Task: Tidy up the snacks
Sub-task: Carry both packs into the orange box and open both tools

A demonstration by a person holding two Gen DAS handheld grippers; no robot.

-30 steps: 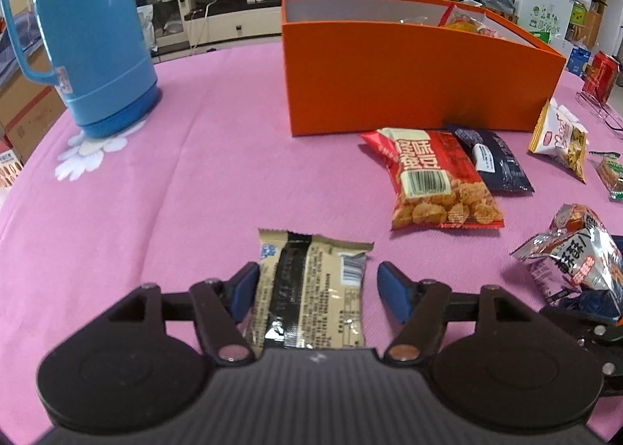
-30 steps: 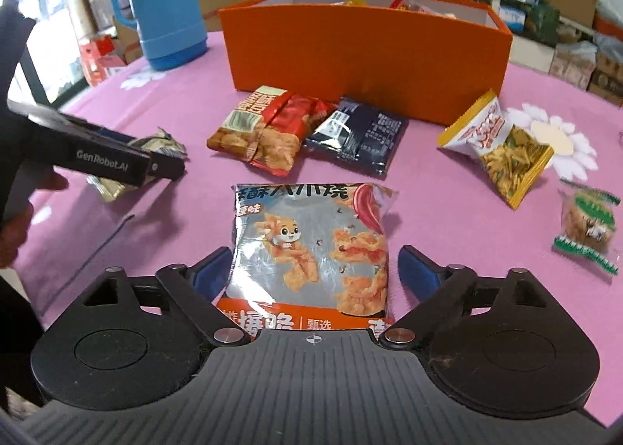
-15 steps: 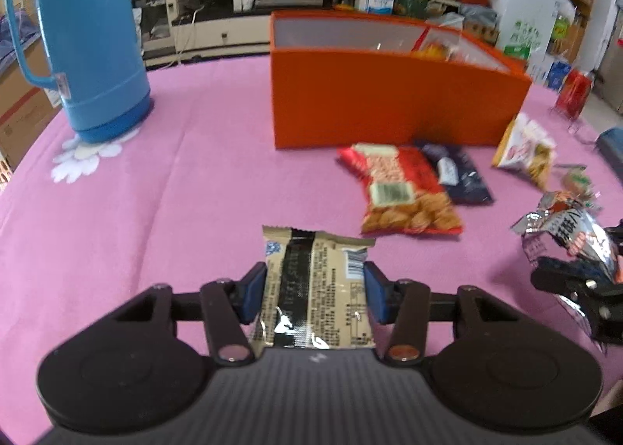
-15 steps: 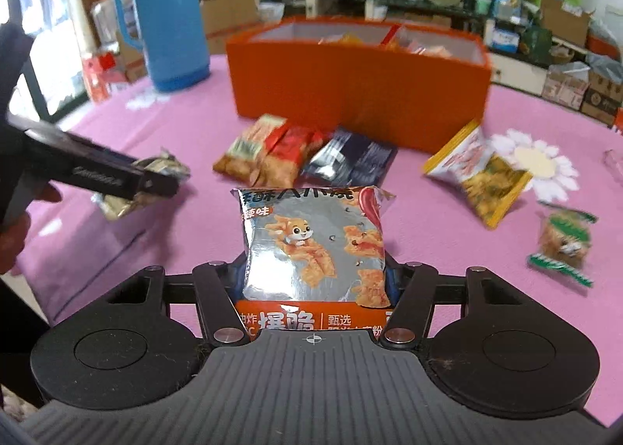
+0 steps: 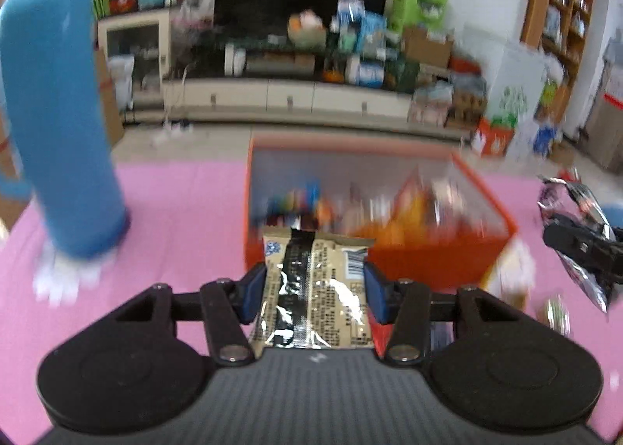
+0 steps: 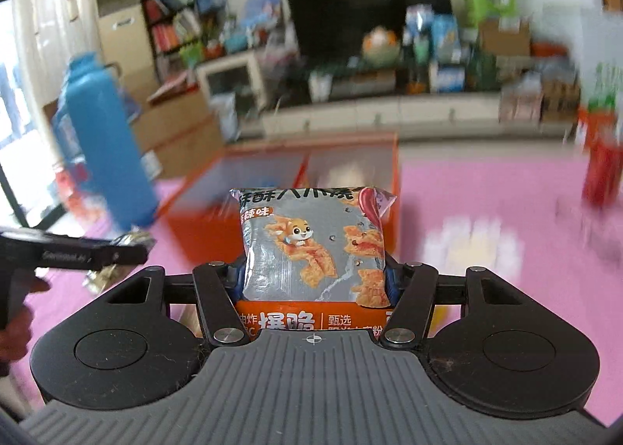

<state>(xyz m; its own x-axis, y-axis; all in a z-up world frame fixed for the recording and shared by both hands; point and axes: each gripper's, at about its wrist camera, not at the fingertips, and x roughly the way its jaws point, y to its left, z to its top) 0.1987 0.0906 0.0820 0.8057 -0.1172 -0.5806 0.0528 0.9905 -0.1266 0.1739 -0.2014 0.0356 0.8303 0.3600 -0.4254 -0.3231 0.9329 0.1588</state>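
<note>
My left gripper is shut on a beige and black snack packet, held up off the pink table. Ahead of it sits the orange box, with several blurred snacks inside. My right gripper is shut on a grey snack bag with a cartoon squirrel and an orange bottom band, also lifted. The orange box lies just beyond that bag; a divider splits it. In the left wrist view the right gripper shows at the right edge with its silver bag. The left gripper shows at the left of the right wrist view.
A tall blue thermos stands on the table left of the box, seen too in the right wrist view as the thermos. A red container stands far right. A person's hand holds the left tool. A TV cabinet and cluttered shelves lie beyond.
Both grippers closed on their packets, then lifted them off the table and came nearer the orange box. The views now look over the box's rim into it.
</note>
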